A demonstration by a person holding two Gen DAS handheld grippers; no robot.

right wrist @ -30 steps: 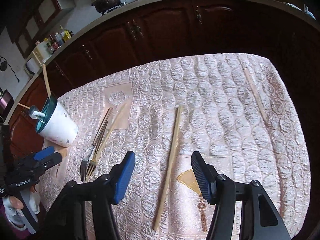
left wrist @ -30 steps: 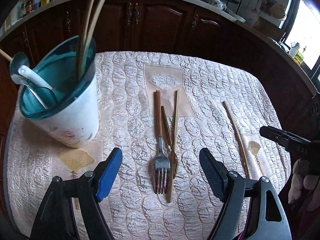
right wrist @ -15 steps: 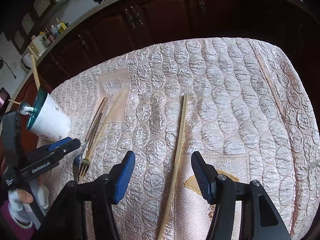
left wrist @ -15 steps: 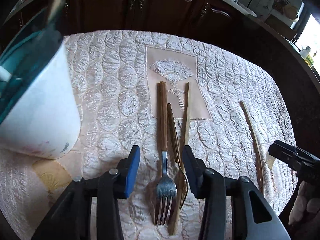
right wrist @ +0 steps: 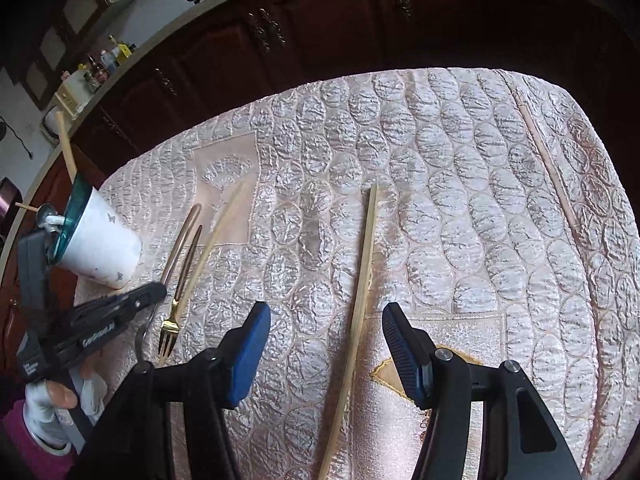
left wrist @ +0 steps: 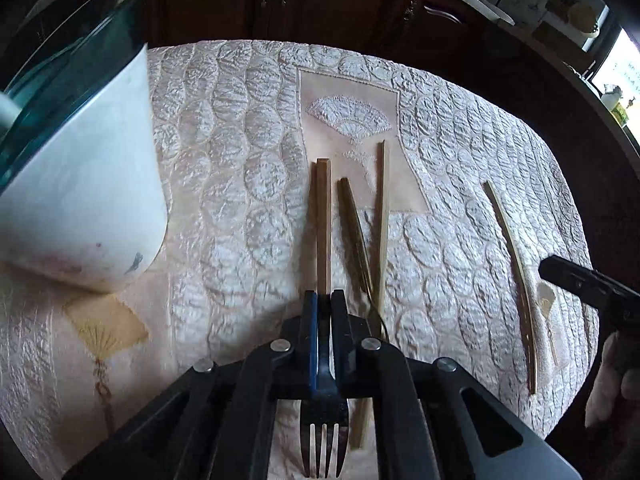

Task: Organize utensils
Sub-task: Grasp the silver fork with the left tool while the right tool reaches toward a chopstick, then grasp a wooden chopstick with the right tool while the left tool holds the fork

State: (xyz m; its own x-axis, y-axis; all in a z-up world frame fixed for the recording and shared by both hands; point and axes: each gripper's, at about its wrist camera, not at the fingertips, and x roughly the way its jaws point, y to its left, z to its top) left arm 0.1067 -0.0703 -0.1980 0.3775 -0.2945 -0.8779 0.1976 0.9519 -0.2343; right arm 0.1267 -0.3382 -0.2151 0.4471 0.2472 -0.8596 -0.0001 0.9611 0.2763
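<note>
Both wrist cameras look steeply down, close above the quilted tabletop (left wrist: 248, 184), facing the dark cabinets (right wrist: 320, 32); both views share the forks and the white cup (right wrist: 100, 248).

white lettering runs along the black side of the left gripper (right wrist: 154, 294) in the right wrist view, but it is too blurred and tilted to read with any certainty. a second small white print sits on its handle just above the person's gloved hand (right wrist: 52, 404), also illegible.
</note>
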